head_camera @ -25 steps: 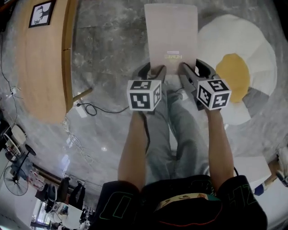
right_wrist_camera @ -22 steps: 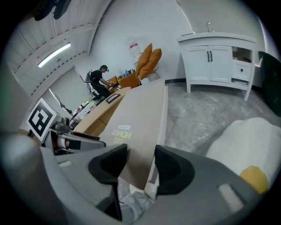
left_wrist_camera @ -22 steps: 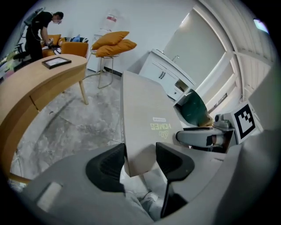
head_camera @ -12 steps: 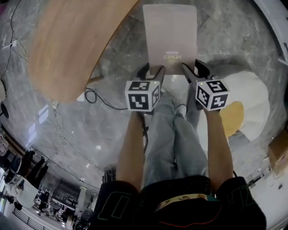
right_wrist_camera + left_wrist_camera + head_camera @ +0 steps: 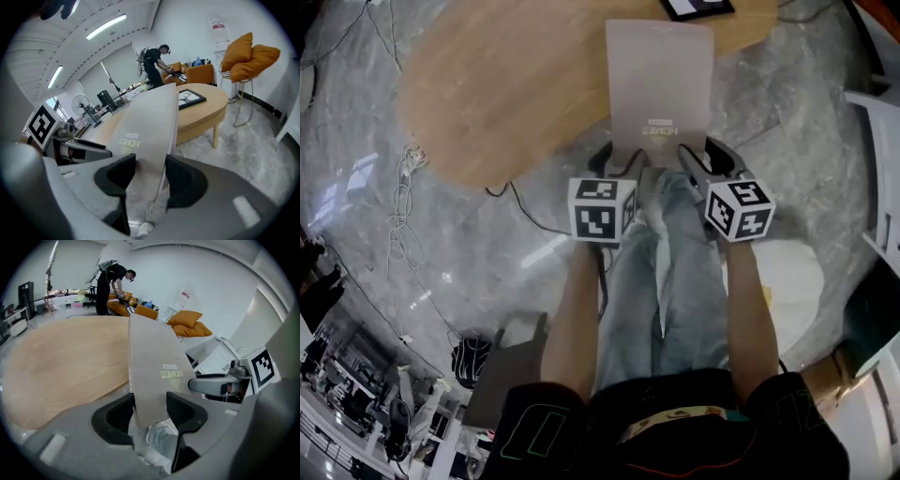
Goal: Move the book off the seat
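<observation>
A thin grey book point(image 5: 659, 84) is held out flat in front of me by its near edge, one gripper at each near corner. The left gripper point(image 5: 623, 164) is shut on the near left corner and the right gripper point(image 5: 698, 159) on the near right corner. In the left gripper view the book point(image 5: 154, 366) runs up from between the dark pads, and the right gripper view shows the book point(image 5: 150, 122) pinched the same way. The book's far end hangs over the oval wooden table point(image 5: 506, 84). The white egg-shaped seat cushion point(image 5: 787, 281) lies on the floor at my lower right.
A framed picture point(image 5: 698, 7) lies on the table's far part. Cables point(image 5: 403, 178) trail over the marble floor at left. A white chair point(image 5: 877, 159) stands at right, and a chair with orange cushions point(image 5: 248, 56) by the wall. A person point(image 5: 112, 287) bends over a sofa far off.
Both grippers have carried the book away from the egg-shaped cushion, which has slid from upper right to lower right. The wooden table has come round from the left and now lies under the book's far end.
</observation>
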`<action>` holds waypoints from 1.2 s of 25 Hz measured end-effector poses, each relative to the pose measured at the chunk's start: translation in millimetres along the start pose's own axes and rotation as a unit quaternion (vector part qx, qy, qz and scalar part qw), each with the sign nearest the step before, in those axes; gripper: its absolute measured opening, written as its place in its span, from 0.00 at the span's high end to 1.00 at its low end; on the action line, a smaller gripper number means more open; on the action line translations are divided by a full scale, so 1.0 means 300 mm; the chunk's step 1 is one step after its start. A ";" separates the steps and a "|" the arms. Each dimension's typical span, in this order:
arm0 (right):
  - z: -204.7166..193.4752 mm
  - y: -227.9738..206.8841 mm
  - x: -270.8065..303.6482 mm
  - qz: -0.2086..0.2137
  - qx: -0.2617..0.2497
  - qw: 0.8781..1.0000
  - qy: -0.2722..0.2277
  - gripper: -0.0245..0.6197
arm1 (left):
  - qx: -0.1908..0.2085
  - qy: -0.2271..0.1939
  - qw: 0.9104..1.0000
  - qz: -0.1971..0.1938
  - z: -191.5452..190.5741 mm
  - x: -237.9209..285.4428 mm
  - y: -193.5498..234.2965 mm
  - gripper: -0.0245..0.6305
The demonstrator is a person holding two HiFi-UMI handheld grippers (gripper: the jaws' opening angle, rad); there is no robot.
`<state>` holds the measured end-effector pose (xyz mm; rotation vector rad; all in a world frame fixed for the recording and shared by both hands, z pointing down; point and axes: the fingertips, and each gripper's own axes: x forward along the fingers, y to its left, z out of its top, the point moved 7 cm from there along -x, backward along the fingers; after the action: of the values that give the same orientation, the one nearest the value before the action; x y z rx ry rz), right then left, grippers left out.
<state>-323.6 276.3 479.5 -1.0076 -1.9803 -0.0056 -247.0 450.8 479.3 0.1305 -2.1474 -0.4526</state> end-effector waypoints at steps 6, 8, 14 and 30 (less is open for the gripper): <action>0.241 0.007 0.324 0.072 -0.048 0.996 0.037 0.65 | -0.063 -0.015 0.995 0.080 0.165 0.063 0.229 0.60; 0.320 -0.004 0.429 0.094 -0.067 0.992 0.051 0.65 | -0.089 -0.021 0.991 0.097 0.221 0.101 0.294 0.60; 0.543 -0.050 0.638 0.144 -0.105 0.980 0.089 0.64 | -0.177 -0.032 0.973 0.148 0.383 0.188 0.389 0.60; 0.811 0.054 0.775 0.110 -0.183 0.967 0.140 0.62 | -0.219 -0.028 0.959 0.179 0.582 0.144 0.527 0.66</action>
<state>-549.1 526.3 491.7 -1.3774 -1.6332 -0.3830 -401.8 633.5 480.0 -0.5177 -2.0126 -0.7069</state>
